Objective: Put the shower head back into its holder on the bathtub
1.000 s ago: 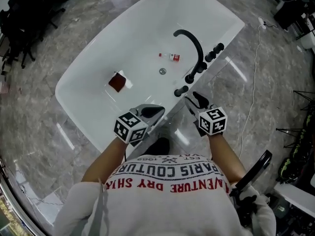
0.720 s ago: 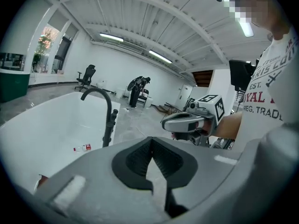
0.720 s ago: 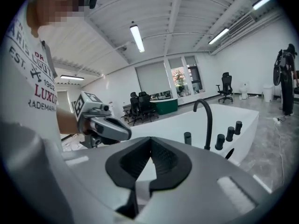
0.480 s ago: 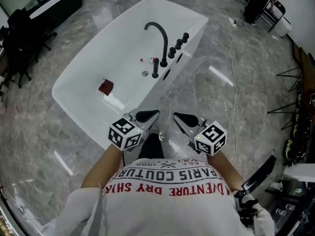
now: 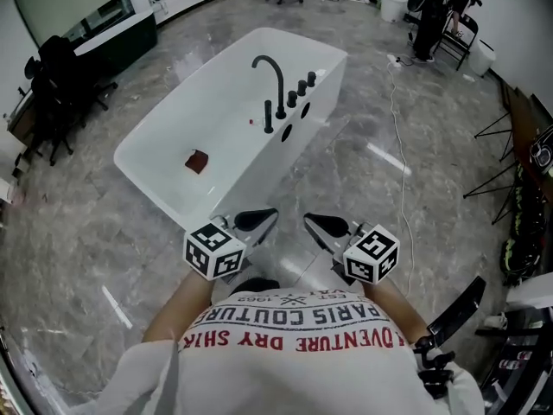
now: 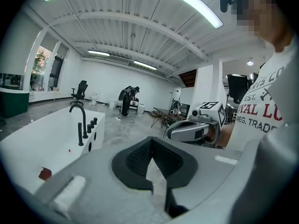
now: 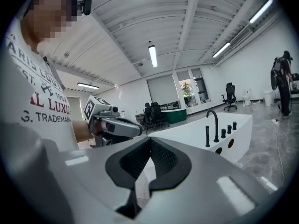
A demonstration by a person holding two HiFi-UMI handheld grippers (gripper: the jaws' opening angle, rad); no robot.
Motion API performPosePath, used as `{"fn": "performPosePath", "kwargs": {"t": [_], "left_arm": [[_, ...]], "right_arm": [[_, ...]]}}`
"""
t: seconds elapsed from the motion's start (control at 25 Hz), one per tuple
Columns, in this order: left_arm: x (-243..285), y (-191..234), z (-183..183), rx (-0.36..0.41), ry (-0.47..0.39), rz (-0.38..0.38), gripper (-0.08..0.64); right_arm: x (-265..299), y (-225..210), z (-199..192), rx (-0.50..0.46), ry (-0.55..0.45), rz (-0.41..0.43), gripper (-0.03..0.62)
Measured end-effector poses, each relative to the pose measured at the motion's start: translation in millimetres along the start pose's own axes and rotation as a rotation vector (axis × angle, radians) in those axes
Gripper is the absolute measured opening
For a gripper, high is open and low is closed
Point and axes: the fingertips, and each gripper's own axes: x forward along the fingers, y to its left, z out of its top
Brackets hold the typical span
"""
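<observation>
Since the shower head (image 5: 268, 117) stands in its holder on the bathtub (image 5: 164, 102) rim beside the faucet (image 5: 275, 67), the left gripper (image 5: 270, 215) and right gripper (image 5: 311, 220) hover well away, both closed and empty.

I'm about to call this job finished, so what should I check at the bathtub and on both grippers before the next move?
1. Shower head upright on the bathtub rim beside the faucet: ok.
2. Shower head fully seated: cannot tell, too small.
3. Left gripper shut, nothing between its jaws: ok.
4. Right gripper shut, nothing between its jaws: ok.
5. Both grippers apart from the bathtub: ok.
6. Bathtub free of loose things: not ok, a red thing lies inside.
</observation>
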Motion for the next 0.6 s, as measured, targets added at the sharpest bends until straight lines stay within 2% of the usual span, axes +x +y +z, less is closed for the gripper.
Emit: {"fn": "performPosePath", "kwargs": {"t": [0.16, 0.32, 0.48, 0.6], "left_arm": [[-22, -32, 9, 0.045, 0.001, -0.03, 0.003], [-56, -54, 0, 0.048, -0.004, -0.069, 0.003], [-105, -73, -29, 0.029, -0.003, -0.093, 0.003], [-149, -73, -49, 0.018, 0.004, -0.089, 0.003]], "right_arm": [[-20, 33, 5, -0.009, -0.006, -0.023, 0.002], [-22, 71, -4, 0.012, 0.008, -0.048, 0.002], [-10, 126, -15, 0.006, 0.02, -0.064, 0.002], [6, 169, -17, -0.01, 0.009, -0.071, 0.002]]}}
